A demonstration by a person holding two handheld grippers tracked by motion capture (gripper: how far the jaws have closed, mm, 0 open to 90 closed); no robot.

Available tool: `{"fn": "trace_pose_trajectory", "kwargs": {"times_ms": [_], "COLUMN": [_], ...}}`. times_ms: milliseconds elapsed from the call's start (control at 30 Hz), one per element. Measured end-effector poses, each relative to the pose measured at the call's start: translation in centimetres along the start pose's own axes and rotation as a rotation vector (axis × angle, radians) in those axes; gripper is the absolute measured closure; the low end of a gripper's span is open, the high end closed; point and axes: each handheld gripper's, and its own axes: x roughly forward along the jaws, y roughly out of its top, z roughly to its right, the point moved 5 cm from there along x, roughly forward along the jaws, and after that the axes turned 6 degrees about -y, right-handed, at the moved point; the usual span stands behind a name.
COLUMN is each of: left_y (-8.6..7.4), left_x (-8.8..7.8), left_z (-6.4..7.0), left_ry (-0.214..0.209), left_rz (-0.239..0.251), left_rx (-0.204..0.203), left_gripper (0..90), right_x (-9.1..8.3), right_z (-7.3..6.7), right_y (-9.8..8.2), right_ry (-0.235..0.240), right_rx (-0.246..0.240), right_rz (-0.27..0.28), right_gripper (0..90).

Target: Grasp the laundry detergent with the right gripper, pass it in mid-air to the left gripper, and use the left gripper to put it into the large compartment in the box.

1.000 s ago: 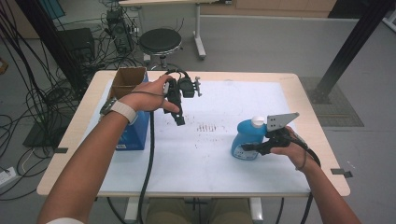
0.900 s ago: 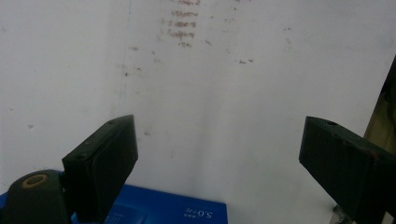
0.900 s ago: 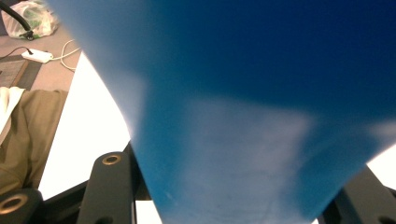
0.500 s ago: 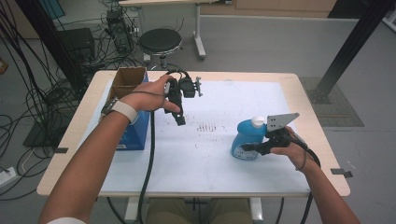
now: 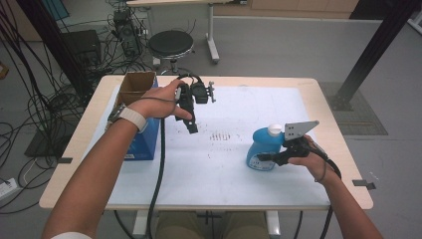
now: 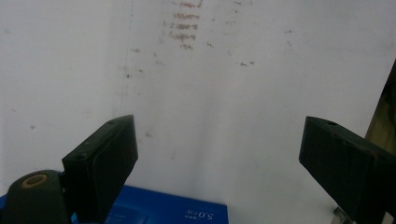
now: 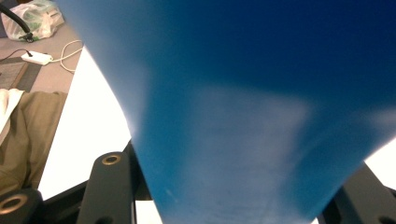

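We find the blue bottle [image 5: 265,149] standing right of centre on the white table [image 5: 239,174], bare surface all around, pinched by the right gripper [image 5: 271,158]. The left gripper [image 5: 191,127] hangs spread beside the blue box [image 5: 144,142]. The right gripper view blurs the bottle's label.

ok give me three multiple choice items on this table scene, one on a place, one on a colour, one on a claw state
1. Where is the cardboard box?
A. far left of the table
B. near right corner
C. on the stool

2. What colour is the bottle?
A. red
B. blue
C. green

3. How is the left claw?
A. shut on the bottle
B. shut on a cable
C. open, holding nothing

Answers: 1 A, it stands by the left hand; 2 B, blue body with a white cap; 3 C, bare white table shows between its jaws.
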Motion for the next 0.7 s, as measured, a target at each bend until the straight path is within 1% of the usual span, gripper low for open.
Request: {"fn": "trace_pose_trajectory", "kwargs": {"times_ms": [367, 500, 700], "left_y": [-0.08, -0.19, -0.59], "left_x": [-0.19, -0.38, -0.84], "left_z": [0.08, 0.21, 0.44], "left_ry": [0.003, 0.001, 0.010], "left_rz": [0.003, 0.003, 0.009], "left_rx": [-0.005, -0.010, -0.012], "left_gripper": [11.3, 10.6, 10.0], "right_x": [0.01, 0.00, -0.02], "right_z": [-0.03, -0.02, -0.14], "right_y": [0.08, 0.12, 0.38], "right_ry": [-0.005, -0.009, -0.017], "right_rx": [-0.002, 0.003, 0.005], "right_rz": [-0.004, -0.005, -0.012], "right_gripper": [43.6, 43.7, 43.7]}}
